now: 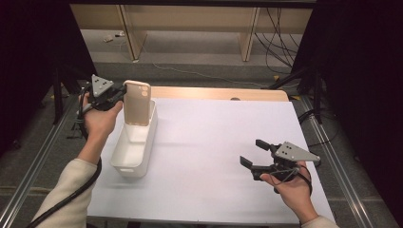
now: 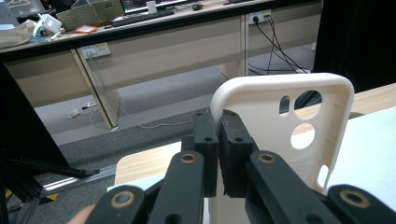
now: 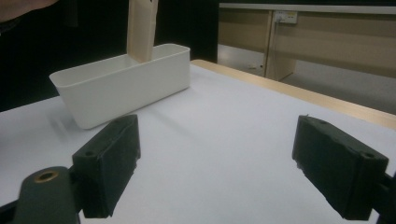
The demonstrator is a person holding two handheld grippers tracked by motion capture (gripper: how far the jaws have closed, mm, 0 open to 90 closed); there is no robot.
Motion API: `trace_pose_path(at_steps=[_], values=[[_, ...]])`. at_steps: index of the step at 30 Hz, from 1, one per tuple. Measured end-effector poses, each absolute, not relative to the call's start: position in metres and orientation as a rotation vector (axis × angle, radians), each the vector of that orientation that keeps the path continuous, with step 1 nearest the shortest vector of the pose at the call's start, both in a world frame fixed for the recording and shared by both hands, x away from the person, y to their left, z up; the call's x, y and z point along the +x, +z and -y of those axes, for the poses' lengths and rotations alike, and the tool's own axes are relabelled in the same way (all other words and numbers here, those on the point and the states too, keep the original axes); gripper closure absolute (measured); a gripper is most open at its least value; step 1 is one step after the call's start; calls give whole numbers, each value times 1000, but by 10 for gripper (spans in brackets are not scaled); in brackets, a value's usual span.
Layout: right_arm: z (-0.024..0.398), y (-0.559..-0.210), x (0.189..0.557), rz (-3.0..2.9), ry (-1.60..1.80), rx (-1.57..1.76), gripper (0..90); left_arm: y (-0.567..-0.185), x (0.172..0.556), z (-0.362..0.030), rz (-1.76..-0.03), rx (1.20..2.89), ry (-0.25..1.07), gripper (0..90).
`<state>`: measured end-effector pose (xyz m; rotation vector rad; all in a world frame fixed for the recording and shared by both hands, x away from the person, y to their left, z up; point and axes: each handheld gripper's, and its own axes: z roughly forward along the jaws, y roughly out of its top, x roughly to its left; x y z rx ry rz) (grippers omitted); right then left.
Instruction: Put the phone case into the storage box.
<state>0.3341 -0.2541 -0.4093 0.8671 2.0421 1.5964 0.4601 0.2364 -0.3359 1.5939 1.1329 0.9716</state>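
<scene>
Left tool grips the phone case by its edge, upright over the white bin; right tool stands wide, empty.

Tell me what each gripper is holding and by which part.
The left gripper pinches the beige phone case by its side edge near the top; the right gripper holds nothing.

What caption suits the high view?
Left hand-held gripper holds a beige phone case upright over a white bin.

A white-topped table carries one white bin.
</scene>
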Motion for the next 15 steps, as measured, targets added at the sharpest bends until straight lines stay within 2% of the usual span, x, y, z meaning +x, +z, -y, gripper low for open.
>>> trace_pose_path(at_steps=[15], values=[[254,-410,335,-2038,1602,854,164,-339,467,-237,-1140,1602,978,864]])
